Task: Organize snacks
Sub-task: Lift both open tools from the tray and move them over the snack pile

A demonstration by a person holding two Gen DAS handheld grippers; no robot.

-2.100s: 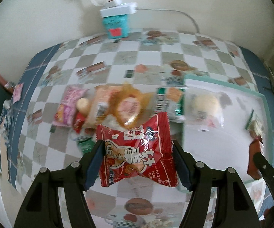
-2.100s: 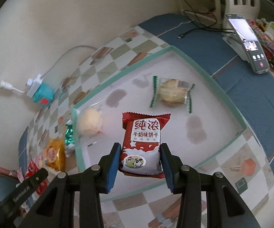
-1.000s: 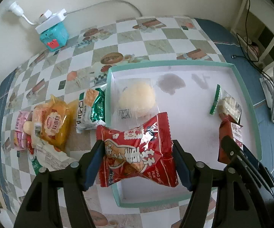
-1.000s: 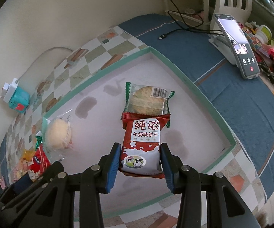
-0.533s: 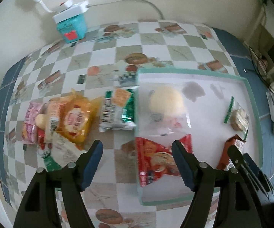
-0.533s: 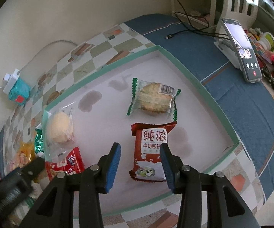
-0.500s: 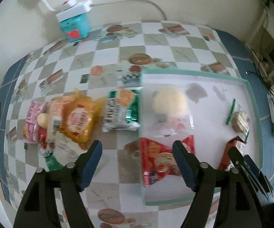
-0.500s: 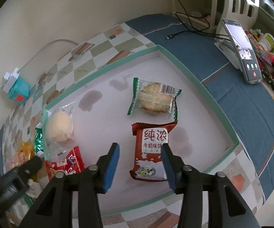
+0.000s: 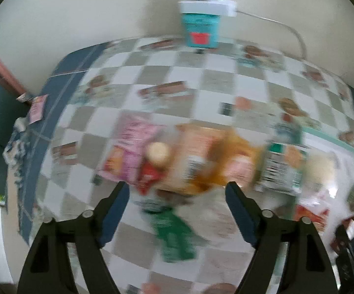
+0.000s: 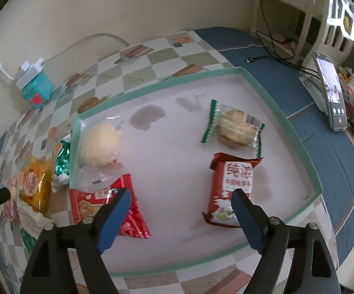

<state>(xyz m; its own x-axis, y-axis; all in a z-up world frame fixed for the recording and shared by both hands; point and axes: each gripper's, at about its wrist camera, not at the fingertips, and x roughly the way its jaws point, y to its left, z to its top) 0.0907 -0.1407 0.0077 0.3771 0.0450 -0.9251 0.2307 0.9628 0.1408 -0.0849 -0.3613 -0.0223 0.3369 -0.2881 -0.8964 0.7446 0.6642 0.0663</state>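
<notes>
Hovering wide open and empty, the left gripper (image 9: 177,189) faces the loose snack pile (image 9: 177,156) on the checkered cloth beside the tray (image 10: 297,134). Those crinkly packets look light, soft and slippery, best pinched across their flat middles. Rightward, the right gripper (image 10: 180,197) gapes empty above the tray's four packets.

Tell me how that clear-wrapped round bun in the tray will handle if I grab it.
The bun looks soft, so it would probably squash under a firm pinch. Its loose clear wrapper likely slips and crinkles. It seems light and should lift easily off the tray.
</notes>
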